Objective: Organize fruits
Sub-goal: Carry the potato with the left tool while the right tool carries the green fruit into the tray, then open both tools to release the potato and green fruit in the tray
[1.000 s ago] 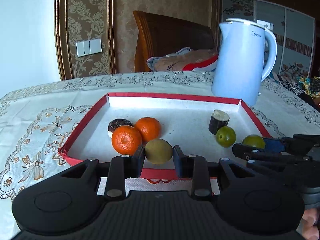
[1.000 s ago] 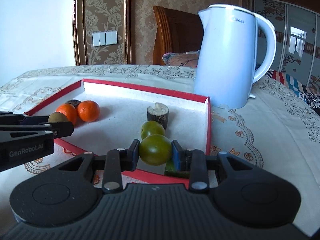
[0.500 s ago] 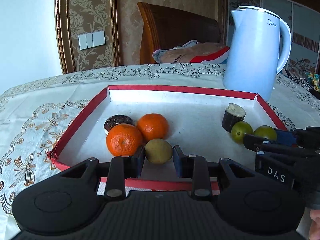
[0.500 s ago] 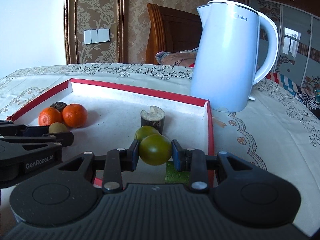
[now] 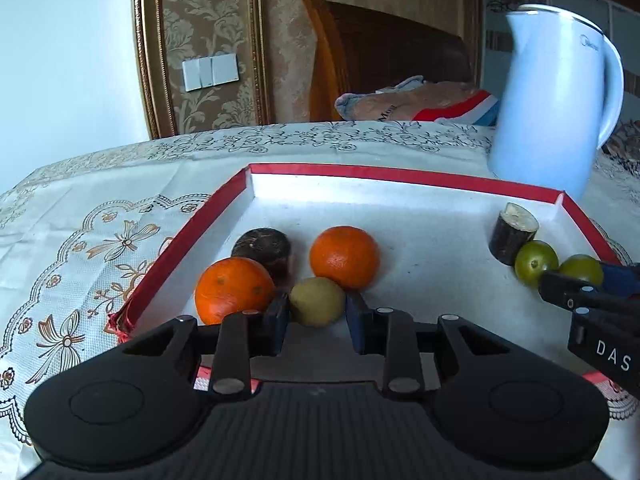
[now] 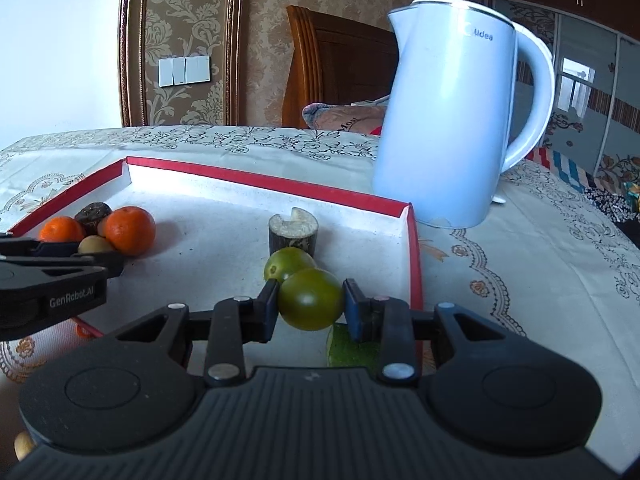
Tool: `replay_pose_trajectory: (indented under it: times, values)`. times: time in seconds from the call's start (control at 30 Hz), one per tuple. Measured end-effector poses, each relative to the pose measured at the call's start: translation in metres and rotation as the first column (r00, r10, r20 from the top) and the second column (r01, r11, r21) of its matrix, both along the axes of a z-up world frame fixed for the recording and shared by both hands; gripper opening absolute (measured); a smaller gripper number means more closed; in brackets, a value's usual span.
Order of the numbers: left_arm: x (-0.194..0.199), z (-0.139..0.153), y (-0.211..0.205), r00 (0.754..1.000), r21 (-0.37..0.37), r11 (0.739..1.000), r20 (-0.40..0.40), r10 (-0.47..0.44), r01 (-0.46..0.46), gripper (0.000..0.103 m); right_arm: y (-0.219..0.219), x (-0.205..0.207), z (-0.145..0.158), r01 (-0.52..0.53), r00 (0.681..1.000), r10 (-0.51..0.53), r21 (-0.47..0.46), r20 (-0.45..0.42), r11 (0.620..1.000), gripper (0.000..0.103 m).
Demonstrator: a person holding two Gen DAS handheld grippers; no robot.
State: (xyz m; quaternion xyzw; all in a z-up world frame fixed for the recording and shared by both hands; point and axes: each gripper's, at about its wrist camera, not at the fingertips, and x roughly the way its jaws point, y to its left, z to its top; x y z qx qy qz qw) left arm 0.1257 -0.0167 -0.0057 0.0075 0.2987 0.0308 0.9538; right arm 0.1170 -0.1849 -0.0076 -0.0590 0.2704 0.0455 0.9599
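Yellow-green fruit (image 5: 317,300) lower, inside left hand-held gripper (image 5: 317,312)

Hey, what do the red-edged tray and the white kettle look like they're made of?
Red-edged tray: likely cardboard, matte; a thin folded wall, white speckled papery lining, and a frayed near-left corner. White kettle: looks like smooth, slightly glossy plastic with soft highlights and a thin metallic-looking band at the rim; a painted metal shell can't be ruled out.

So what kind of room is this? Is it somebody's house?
Most likely a room in someone's home. There is a table with an embroidered tablecloth, a white electric kettle, a carved wooden chair behind it, and patterned wallpaper with light switches.
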Motion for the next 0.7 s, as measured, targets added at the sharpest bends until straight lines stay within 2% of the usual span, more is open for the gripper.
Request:
replay_pose_trajectory:
  times: [0.07, 0.23, 0.47, 0.5, 0.6, 0.7]
  values:
    - [0.0, 0.001, 0.004, 1.0, -0.028, 1.0, -0.004, 0.001, -0.001, 0.031, 0.002, 0.004, -0.001, 0.006, 1.0, -0.006, -0.003, 0.0, 1.0, 0.032]
    - [-0.002, 0.0, -0.001, 1.0, 0.005, 1.0, 0.006, -0.005, 0.004, 0.03, 0.001, 0.011, -0.003, 0.017, 1.0, -0.017, 0.013, -0.004, 1.0, 0.032]
    - [-0.004, 0.0, 0.0, 1.0, -0.018, 1.0, 0.009, -0.017, 0.017, 0.033, -0.001, 0.011, -0.002, 0.017, 1.0, -0.017, 0.027, 0.002, 0.999, 0.033]
    - [-0.004, 0.0, 0.0, 1.0, -0.021, 1.0, 0.01, -0.023, 0.023, 0.035, -0.002, 0.011, -0.002, 0.015, 1.0, -0.015, 0.036, 0.002, 0.999, 0.033]
    - [-0.006, 0.0, -0.003, 0.999, -0.02, 0.999, 0.019, -0.047, 0.047, 0.049, -0.003, 0.011, -0.002, 0.016, 1.0, -0.016, 0.04, 0.001, 0.999, 0.033]
    - [-0.01, 0.002, -0.006, 0.998, -0.001, 0.999, 0.047, -0.049, 0.049, 0.062, -0.003, 0.01, -0.002, 0.02, 1.0, -0.021, 0.041, 0.009, 0.999, 0.039]
